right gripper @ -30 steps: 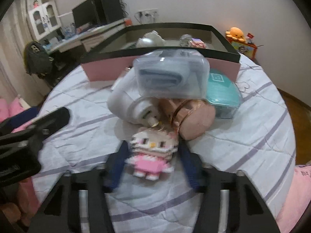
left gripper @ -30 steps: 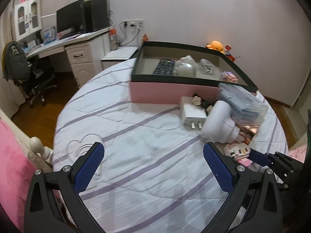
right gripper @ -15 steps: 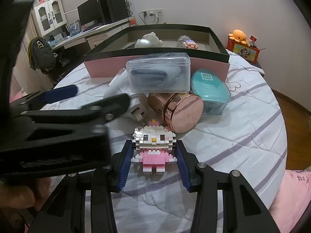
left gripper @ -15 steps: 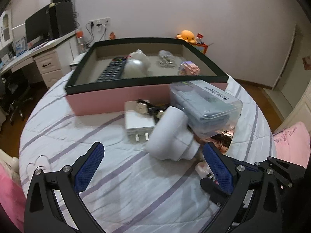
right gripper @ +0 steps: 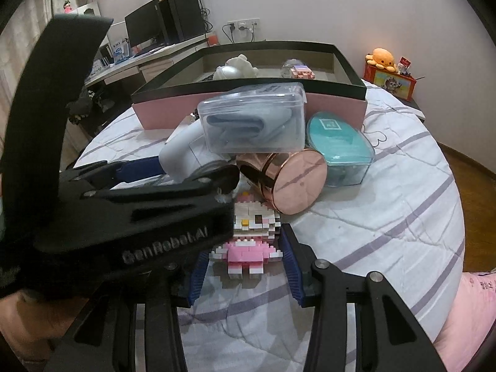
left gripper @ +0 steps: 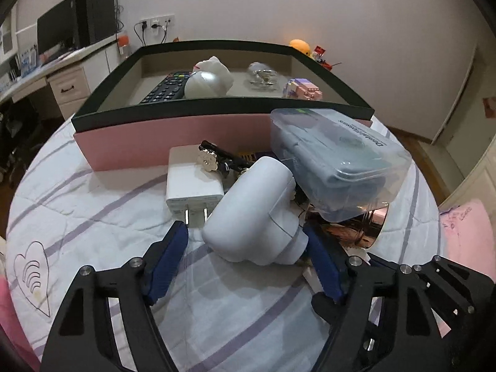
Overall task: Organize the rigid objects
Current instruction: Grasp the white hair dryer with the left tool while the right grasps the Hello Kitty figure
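A white rounded device (left gripper: 257, 214) lies on the striped bedcover, and it also shows in the right wrist view (right gripper: 186, 152). My left gripper (left gripper: 248, 266) is open, its blue pads on either side of the device's near end. A clear plastic box (left gripper: 334, 161) leans on the device. My right gripper (right gripper: 245, 257) is shut on a pink and white brick-built cat figure (right gripper: 248, 238) resting on the cover. The pink box with a black rim (left gripper: 217, 108) stands behind the pile, holding a remote (left gripper: 167, 88) and white items.
A white charger (left gripper: 192, 183), a rose-gold tin (right gripper: 291, 179) and a teal-lidded container (right gripper: 338, 152) crowd the pile. The left gripper's body (right gripper: 108, 210) crosses the right wrist view. A desk with a monitor (left gripper: 62, 28) stands at the far left.
My left gripper has swung right and moved in until its pads flank the white device. My right gripper stays on the brick figure.
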A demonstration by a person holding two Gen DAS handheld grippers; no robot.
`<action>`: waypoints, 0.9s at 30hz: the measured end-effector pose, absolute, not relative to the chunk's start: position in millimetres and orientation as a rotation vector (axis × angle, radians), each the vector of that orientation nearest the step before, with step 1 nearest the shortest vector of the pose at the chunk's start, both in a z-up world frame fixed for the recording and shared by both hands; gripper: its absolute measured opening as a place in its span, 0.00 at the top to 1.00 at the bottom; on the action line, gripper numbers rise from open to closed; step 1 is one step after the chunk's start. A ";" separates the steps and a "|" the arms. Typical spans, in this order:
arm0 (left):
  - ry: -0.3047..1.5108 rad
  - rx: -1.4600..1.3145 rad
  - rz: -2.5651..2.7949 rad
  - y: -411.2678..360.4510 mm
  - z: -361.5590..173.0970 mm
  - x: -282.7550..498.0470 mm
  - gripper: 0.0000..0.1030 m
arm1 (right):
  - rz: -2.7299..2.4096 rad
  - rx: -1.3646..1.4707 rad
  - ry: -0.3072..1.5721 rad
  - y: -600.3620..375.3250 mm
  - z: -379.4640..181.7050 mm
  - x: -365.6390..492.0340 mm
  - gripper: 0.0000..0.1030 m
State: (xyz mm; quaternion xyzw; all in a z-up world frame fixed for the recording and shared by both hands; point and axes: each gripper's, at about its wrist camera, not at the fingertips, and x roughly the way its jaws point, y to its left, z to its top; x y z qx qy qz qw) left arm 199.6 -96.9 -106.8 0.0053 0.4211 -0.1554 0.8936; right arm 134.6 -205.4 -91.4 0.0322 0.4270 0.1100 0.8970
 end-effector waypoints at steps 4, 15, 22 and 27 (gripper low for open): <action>0.864 0.004 -0.338 -91.2 -104.4 192.1 0.36 | 0.233 0.075 0.882 -207.0 -91.1 132.7 0.57; 0.843 -0.007 -0.311 -65.1 -95.8 168.2 0.37 | 0.247 0.076 0.864 -205.3 -79.6 120.0 0.57; 0.813 -0.017 -0.294 -47.3 -82.0 155.2 0.37 | 0.278 0.088 0.839 -200.0 -66.1 110.5 0.57; 0.781 -0.028 -0.291 -40.1 -66.2 148.5 0.37 | 0.294 0.098 0.794 -199.2 -47.4 104.3 0.57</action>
